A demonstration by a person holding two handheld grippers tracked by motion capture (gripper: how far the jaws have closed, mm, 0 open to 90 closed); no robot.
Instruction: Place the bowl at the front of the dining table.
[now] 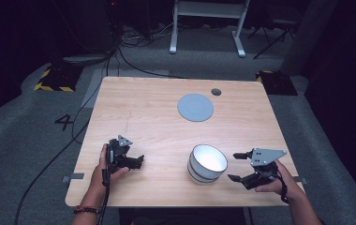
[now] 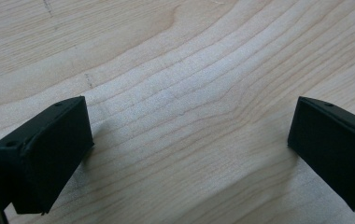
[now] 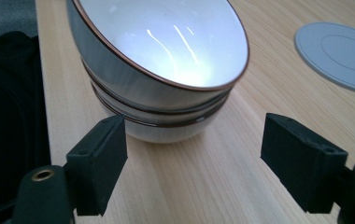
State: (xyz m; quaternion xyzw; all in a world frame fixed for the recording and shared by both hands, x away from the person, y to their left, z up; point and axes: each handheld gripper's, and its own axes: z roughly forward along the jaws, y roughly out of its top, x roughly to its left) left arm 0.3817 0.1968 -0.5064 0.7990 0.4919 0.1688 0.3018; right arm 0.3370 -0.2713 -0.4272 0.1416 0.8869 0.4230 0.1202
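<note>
A stack of white bowls point(image 1: 206, 163) with thin brown rims stands on the wooden table point(image 1: 157, 117), near its front edge and right of centre. In the right gripper view the top bowl point(image 3: 166, 51) sits tilted on the ones under it. My right gripper point(image 1: 233, 166) is just right of the stack, pointing at it, open, with nothing between its jaws point(image 3: 194, 163). My left gripper point(image 1: 136, 161) rests low at the front left, also open, over bare wood point(image 2: 189, 149).
A flat grey round plate point(image 1: 195, 107) lies toward the back of the table, also seen as the plate point(image 3: 339, 53) beyond the bowls. A small dark cable hole point(image 1: 216, 92) is behind it. Cables run over the grey floor to the left.
</note>
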